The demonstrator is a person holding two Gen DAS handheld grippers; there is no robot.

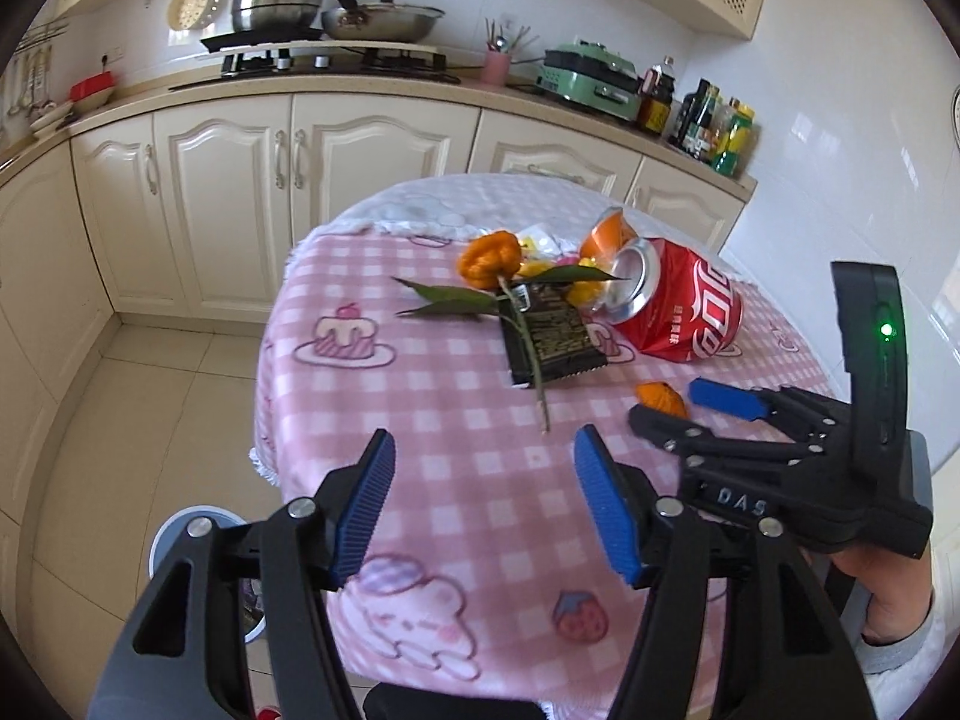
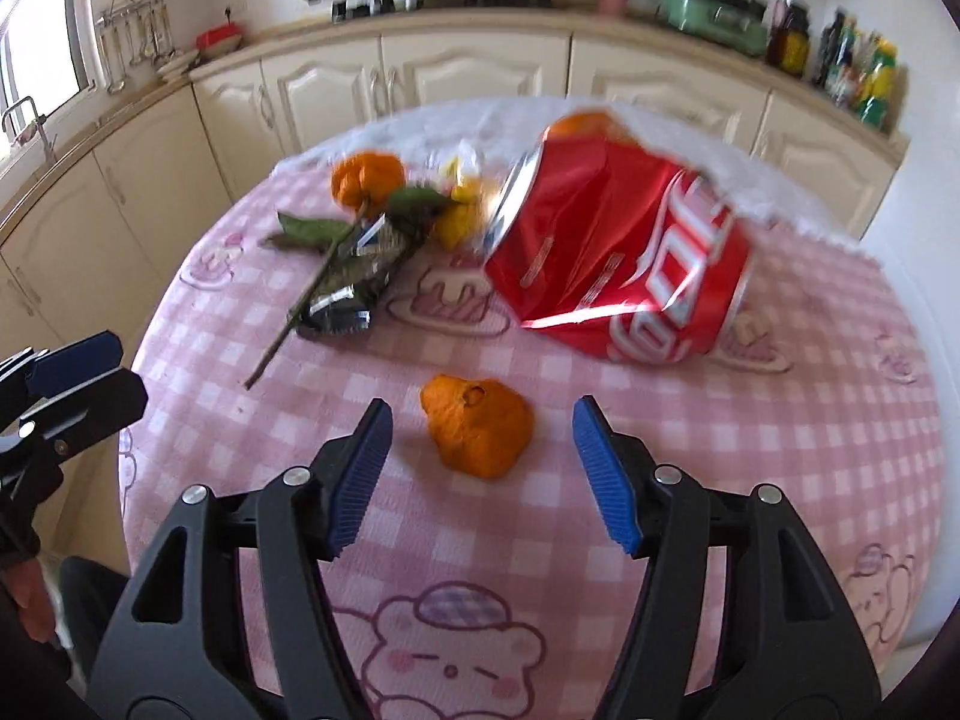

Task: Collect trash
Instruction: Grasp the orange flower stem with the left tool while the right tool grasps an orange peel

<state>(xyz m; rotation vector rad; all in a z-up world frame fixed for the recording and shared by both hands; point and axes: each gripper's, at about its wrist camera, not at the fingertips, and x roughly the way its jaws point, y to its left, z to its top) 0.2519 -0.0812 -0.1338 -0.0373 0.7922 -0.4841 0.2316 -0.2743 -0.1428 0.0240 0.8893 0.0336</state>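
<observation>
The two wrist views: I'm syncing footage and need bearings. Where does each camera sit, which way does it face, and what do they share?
Left wrist: rides the left gripper, looking across the pink checked table toward the kitchen cabinets; its open fingers, the right gripper and a bit of the person's hand show.
Right wrist: rides the right gripper, open, aimed at the orange peel; the left gripper shows at left.
Shared: crushed red can, black wrapper, leafy stem.
</observation>
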